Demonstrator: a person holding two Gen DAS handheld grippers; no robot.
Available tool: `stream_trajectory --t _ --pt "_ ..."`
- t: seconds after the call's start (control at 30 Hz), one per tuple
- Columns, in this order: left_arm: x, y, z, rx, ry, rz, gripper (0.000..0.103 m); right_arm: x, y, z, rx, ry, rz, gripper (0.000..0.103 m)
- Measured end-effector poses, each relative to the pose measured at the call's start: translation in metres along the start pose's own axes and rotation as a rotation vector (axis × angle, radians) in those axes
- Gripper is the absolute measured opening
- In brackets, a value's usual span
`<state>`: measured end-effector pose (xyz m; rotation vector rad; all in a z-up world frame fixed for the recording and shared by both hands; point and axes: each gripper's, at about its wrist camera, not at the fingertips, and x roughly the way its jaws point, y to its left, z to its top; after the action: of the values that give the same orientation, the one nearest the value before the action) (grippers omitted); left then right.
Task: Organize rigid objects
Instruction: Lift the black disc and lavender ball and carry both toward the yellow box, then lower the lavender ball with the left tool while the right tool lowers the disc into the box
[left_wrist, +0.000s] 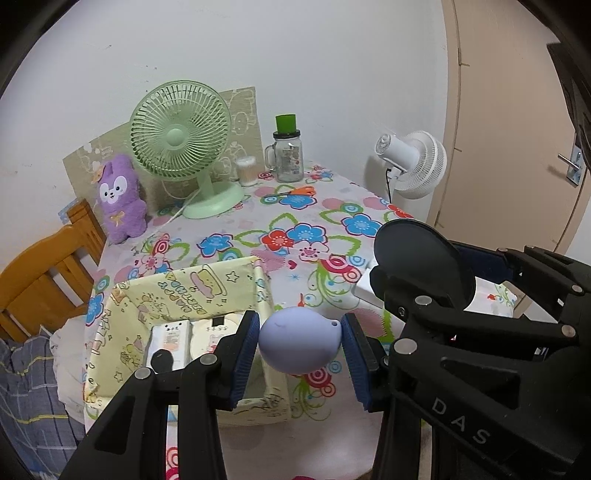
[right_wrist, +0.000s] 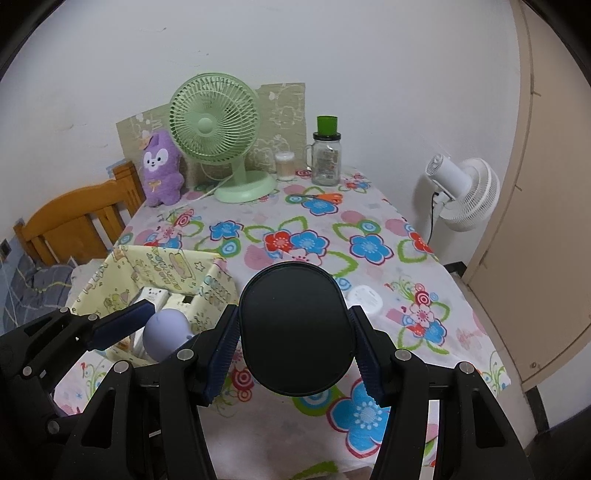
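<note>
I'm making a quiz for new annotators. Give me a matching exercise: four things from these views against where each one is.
Things:
1. lilac egg-shaped object
2. black oval disc
3. orange scissors
4. purple plush

Places:
A. beside the green fan
B. in the right hand-held gripper
C. flat on the tablecloth near the glass jar
D. in the left hand-held gripper

Pairs: 1-D, 2-B, 3-C, 4-A

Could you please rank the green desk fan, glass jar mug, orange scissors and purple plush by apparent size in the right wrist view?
1. green desk fan
2. purple plush
3. glass jar mug, close to the plush
4. orange scissors
</note>
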<state>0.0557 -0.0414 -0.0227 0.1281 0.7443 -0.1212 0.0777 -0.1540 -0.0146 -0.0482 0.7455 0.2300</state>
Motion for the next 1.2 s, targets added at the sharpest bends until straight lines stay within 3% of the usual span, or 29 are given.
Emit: stream_trajectory --t 1.2 --pt "0.027 0.081 -0.005 -0.063 0.043 0.067 0.047 0.053 0.090 0.031 -0.131 0.047 0.074 0.061"
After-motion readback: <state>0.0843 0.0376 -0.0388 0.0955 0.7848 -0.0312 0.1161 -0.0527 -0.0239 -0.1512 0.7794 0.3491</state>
